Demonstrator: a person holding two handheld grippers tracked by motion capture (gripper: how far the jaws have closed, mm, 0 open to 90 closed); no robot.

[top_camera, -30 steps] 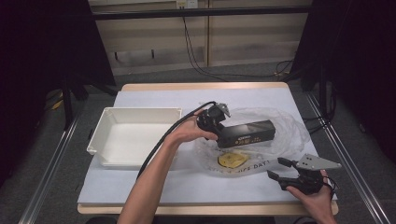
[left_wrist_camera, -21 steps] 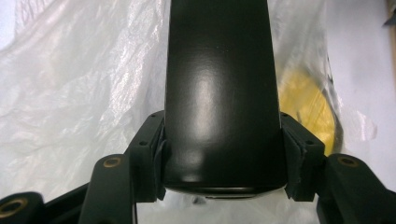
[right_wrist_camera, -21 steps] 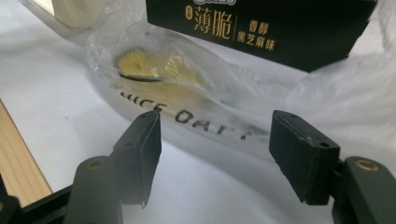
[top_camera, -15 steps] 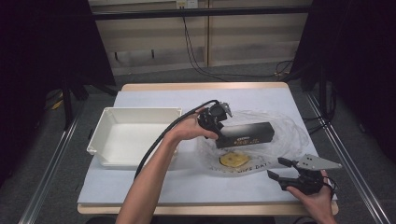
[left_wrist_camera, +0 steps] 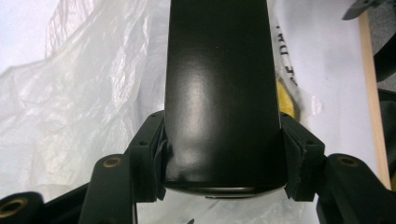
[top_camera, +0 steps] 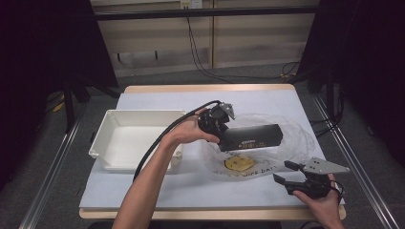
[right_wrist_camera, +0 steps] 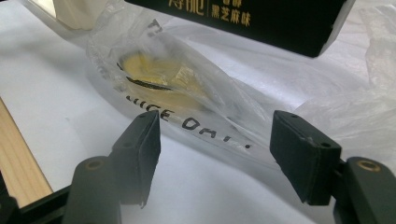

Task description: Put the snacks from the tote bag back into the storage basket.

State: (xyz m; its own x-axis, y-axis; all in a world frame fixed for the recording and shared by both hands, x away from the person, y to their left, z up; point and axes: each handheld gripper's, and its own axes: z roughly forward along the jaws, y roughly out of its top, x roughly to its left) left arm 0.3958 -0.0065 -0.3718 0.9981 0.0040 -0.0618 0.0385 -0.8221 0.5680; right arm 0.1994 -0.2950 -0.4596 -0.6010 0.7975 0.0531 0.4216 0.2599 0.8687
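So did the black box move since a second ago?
Barely, if at all. The black box, clamped in the left gripper, sits over the same part of the clear plastic bag, right of the white tray.

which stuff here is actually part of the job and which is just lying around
In the job:
- long black box, clamped in the left gripper
- clear plastic bag under the box
- right gripper, open, near the bag's printed edge

Lying about:
- white tray, empty
- yellow round thing inside the bag

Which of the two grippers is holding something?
The left gripper: it is shut on the long black box above the plastic bag. The right gripper is open and holds nothing.
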